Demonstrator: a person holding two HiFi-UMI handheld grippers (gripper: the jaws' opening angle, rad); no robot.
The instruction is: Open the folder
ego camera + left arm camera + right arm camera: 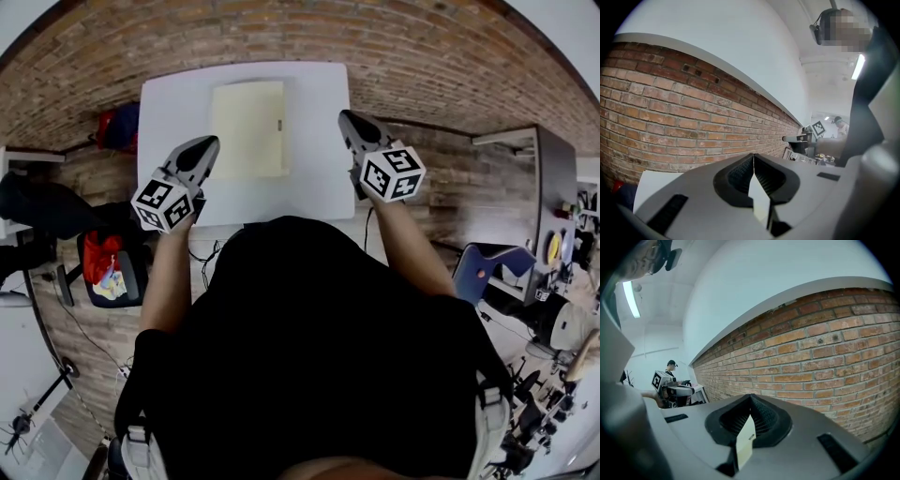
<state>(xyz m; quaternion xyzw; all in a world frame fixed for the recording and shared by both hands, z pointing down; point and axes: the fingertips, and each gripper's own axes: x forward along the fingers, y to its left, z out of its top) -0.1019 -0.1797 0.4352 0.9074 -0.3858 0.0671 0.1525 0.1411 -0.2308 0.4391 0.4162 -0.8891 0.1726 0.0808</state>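
Flanking one cream folder (248,129) on one white table (314,187), two tools, left gripper (210,142) and right gripper (346,116), hover shut and empty.

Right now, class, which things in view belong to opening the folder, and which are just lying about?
For the job:
- folder, closed, on the table
- left gripper, shut, empty
- right gripper, shut, empty

Lying about:
- red bag on the floor
- blue chair
- cluttered desk at the right
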